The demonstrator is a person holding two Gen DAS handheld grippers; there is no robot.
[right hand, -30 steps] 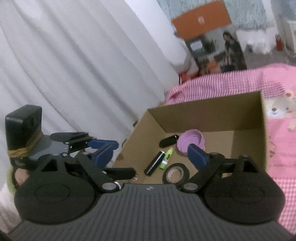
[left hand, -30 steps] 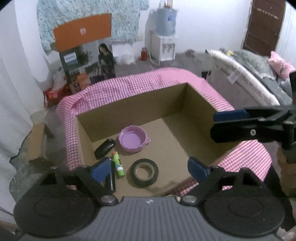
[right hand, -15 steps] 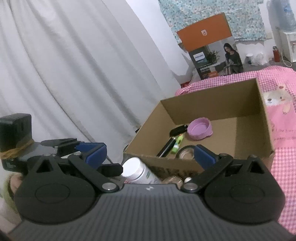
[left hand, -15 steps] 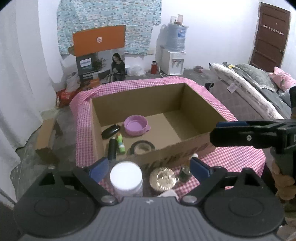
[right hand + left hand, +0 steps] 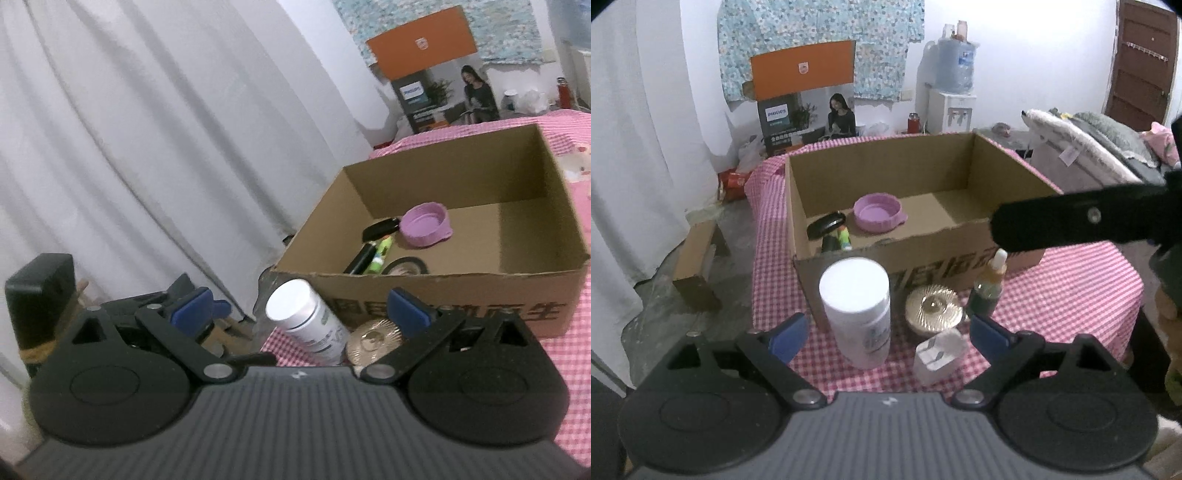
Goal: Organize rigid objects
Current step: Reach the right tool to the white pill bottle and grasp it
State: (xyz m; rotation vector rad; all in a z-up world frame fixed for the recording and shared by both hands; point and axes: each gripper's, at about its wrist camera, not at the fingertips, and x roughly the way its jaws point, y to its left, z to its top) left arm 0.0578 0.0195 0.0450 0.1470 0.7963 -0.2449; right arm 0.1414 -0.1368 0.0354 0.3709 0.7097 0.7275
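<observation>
The left gripper [image 5: 886, 334] is being held with fingers wide and empty, framing a white jar [image 5: 855, 310], a gold lid [image 5: 932, 310] and a dropper bottle [image 5: 988, 286] standing on the checked surface [image 5: 1071, 288] just before the cardboard box [image 5: 923, 258]. The right gripper [image 5: 299, 310] is likewise being held spread wide, having just been opening, nothing between its fingers. A purple bowl [image 5: 426, 225] is lying inside the box.
</observation>
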